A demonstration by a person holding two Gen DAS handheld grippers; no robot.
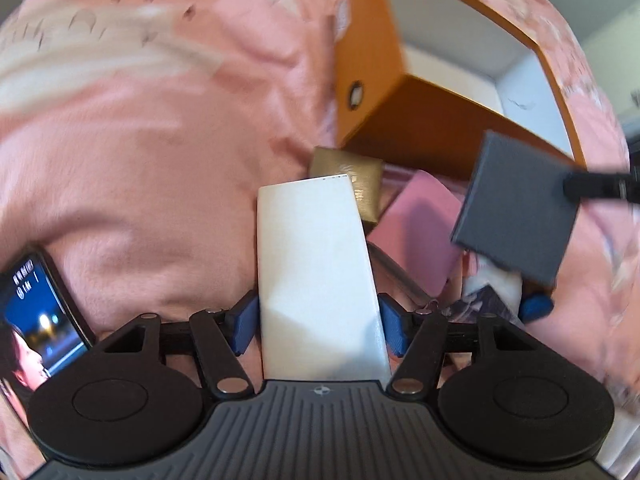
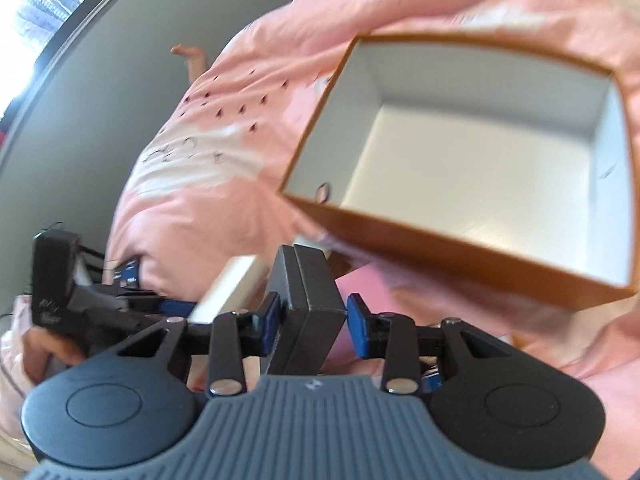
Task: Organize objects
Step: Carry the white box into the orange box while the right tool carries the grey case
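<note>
My left gripper [image 1: 318,322] is shut on a long white box [image 1: 316,264] and holds it above the pink bedspread. My right gripper [image 2: 312,322] is shut on a flat dark grey box [image 2: 306,300], which also shows in the left wrist view [image 1: 516,208] at the right, lifted near the orange box. The open orange box [image 2: 452,248] with a white inside [image 2: 480,168] lies on the bed just ahead of both grippers; nothing shows inside it. A gold box [image 1: 352,176] and a pink box [image 1: 424,224] lie in front of it.
A phone [image 1: 36,320] with a lit screen lies at the left on the pink bedspread [image 1: 160,160]. A small patterned item [image 1: 480,304] lies at the right. A grey wall [image 2: 100,100] and a window [image 2: 44,4] are beyond the bed.
</note>
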